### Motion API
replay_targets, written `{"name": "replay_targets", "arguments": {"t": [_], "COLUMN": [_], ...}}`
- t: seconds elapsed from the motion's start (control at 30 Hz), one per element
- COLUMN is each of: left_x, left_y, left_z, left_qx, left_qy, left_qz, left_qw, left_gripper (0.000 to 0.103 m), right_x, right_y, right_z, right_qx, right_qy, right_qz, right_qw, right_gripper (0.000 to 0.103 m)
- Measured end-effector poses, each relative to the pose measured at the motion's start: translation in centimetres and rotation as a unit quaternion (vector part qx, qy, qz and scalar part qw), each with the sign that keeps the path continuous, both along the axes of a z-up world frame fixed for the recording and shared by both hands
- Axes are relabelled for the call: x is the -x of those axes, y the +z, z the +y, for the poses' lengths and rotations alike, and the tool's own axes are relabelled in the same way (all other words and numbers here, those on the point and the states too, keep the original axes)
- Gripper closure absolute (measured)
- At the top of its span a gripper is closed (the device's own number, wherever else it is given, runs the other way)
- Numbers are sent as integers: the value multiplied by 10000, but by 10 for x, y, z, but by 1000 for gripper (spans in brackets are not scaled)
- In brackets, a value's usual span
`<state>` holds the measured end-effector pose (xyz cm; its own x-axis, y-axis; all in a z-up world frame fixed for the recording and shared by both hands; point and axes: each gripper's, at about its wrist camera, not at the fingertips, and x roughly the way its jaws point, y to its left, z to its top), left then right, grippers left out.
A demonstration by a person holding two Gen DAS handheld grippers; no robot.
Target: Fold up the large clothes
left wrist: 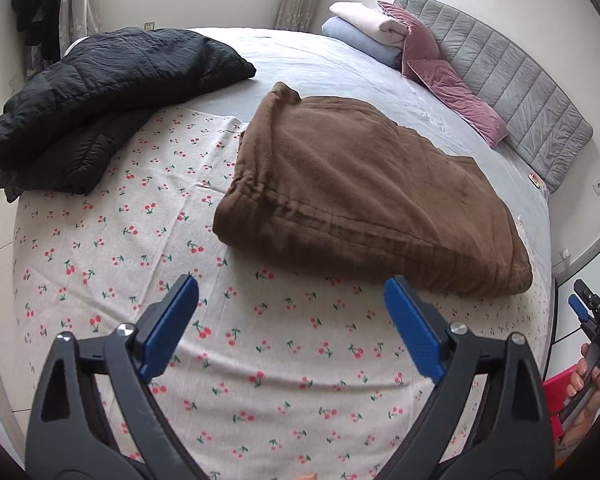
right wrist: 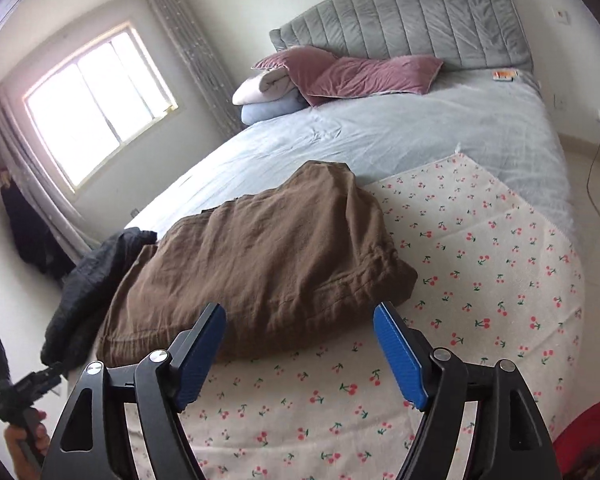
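A brown garment [left wrist: 364,196] lies folded into a thick bundle on the cherry-print cloth [left wrist: 140,248] that covers the near part of the bed. My left gripper [left wrist: 292,300] hangs open above the cloth, just short of the bundle's near edge, with nothing between its blue pads [left wrist: 412,328]. In the right wrist view the same brown garment [right wrist: 260,264] lies ahead of my right gripper [right wrist: 300,324], which is open and holds nothing. The right gripper [left wrist: 592,312] also shows at the far right edge of the left wrist view, held by a hand [left wrist: 588,384].
A black padded jacket [left wrist: 100,92] lies crumpled at the bed's left side. Folded pale bedding [left wrist: 364,28] and mauve pillows [left wrist: 444,80] rest against the grey headboard [left wrist: 512,80]. A window [right wrist: 100,104] is on the far wall. Something red [right wrist: 592,428] sits low at the right.
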<state>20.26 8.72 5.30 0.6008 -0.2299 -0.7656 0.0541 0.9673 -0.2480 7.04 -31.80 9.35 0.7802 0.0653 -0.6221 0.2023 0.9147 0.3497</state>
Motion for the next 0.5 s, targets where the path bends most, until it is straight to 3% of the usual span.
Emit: {"name": "replay_targets", "arguments": {"t": [0.23,0.37,0.5], "left_x": [42,53,59], "left_y": [6,-1,-15], "left_z": [-32,-52,-71], "left_qx": [-627,-958,-954], "left_qy": [-172,-296,-434], "left_qz": [94,90,137], "left_qw": [9978,9949,9944], "left_gripper": [2,1,1], "right_x": [27,27,19], "right_y": [14,5,-16], "right_z": [60,89,115], "right_qx": [450,738,1067], "right_qy": [145,216,253], "right_qz": [183,380,546], "right_qw": [9987,9963,9925], "right_gripper": [14,13,12]}}
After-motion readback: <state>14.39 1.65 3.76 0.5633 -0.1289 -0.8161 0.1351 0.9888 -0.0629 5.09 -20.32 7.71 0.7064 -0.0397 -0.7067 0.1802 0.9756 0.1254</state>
